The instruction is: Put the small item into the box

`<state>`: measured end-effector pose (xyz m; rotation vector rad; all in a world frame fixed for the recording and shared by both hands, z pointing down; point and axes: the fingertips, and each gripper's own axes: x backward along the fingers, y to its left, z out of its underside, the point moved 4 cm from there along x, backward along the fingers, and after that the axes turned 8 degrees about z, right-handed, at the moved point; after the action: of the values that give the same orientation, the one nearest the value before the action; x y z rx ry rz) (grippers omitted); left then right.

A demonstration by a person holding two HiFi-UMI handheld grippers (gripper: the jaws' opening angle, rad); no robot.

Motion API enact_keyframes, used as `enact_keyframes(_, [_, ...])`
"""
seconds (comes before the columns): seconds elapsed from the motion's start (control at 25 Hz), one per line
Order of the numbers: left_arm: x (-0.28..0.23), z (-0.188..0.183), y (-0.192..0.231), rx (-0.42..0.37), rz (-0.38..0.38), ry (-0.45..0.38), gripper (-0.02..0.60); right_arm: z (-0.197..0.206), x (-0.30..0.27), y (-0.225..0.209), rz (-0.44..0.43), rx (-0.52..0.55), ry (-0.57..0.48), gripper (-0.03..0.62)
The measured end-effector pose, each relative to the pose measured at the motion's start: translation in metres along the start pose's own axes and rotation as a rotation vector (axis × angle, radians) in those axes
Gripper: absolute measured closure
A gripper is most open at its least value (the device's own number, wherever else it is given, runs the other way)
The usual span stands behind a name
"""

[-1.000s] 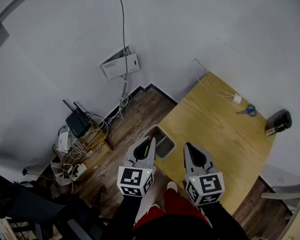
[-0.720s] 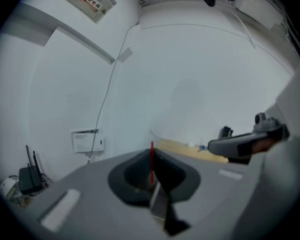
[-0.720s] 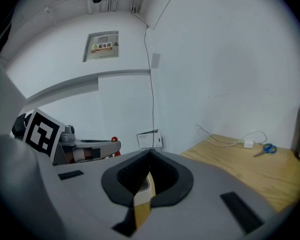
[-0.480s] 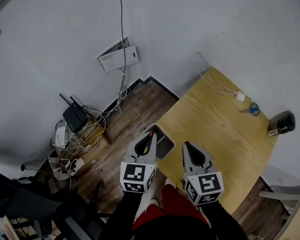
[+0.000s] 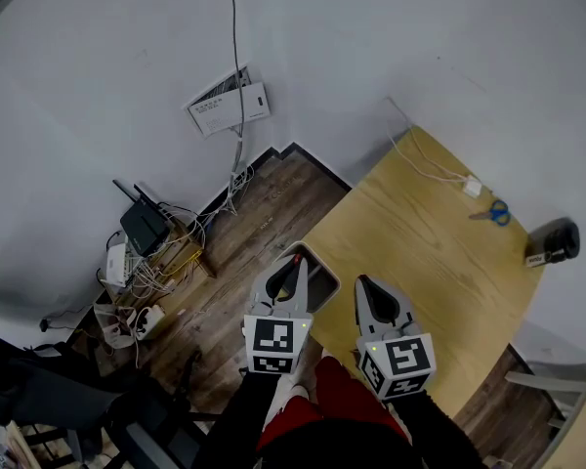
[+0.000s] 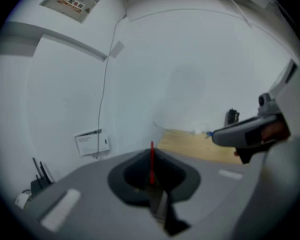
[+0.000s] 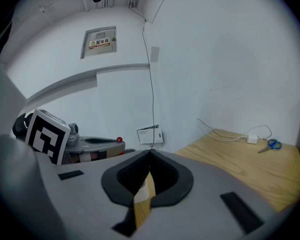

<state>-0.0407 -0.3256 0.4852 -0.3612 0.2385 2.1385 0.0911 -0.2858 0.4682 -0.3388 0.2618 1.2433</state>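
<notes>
Left gripper (image 5: 294, 262) pinched thin red stick (image 5: 292, 270); jaws pressed together on it, stick poking out past tips. Gripper hovered over grey box (image 5: 326, 279) at corner of wooden table (image 5: 430, 252), covering box's left part; stick in jaws, not in box. Right gripper (image 5: 363, 285) just beside, above table edge, jaws pressed together, nothing held. Far table end: blue-handled scissors (image 5: 497, 213), white plug (image 5: 472, 187) with cable, black object (image 5: 559, 235). On floor by wall: black router (image 5: 142, 230), cable tangle (image 5: 166, 272). Wall panel (image 5: 227, 108) above.
</notes>
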Motion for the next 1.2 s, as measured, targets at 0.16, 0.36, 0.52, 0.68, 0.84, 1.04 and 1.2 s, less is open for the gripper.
enact_keyframes(0.16, [-0.005,0.004,0.000,-0.010,-0.017,0.031,0.568,0.002,-0.002,-0.002,-0.003,0.003,0.008,0.586])
enact_keyframes(0.36, [-0.009,0.007,-0.001,0.000,-0.018,0.055,0.566,0.006,-0.004,-0.006,0.000,0.004,0.024,0.586])
enact_keyframes(0.52, [-0.008,0.006,-0.001,0.012,-0.005,0.070,0.563,0.008,-0.004,-0.006,0.001,0.002,0.035,0.586])
enact_keyframes(0.68, [-0.009,0.006,-0.001,0.017,0.003,0.089,0.540,0.010,-0.005,-0.005,-0.002,-0.002,0.045,0.586])
enact_keyframes(0.84, [-0.011,0.008,0.001,0.015,-0.001,0.104,0.528,0.012,-0.005,-0.005,-0.001,-0.003,0.048,0.586])
enact_keyframes(1.04, [-0.006,0.008,0.002,0.024,0.001,0.096,0.526,0.011,-0.002,-0.004,0.004,-0.003,0.044,0.586])
enact_keyframes(1.2, [0.001,0.006,0.004,0.068,0.020,0.082,0.531,0.009,0.002,0.002,0.004,0.000,0.037,0.586])
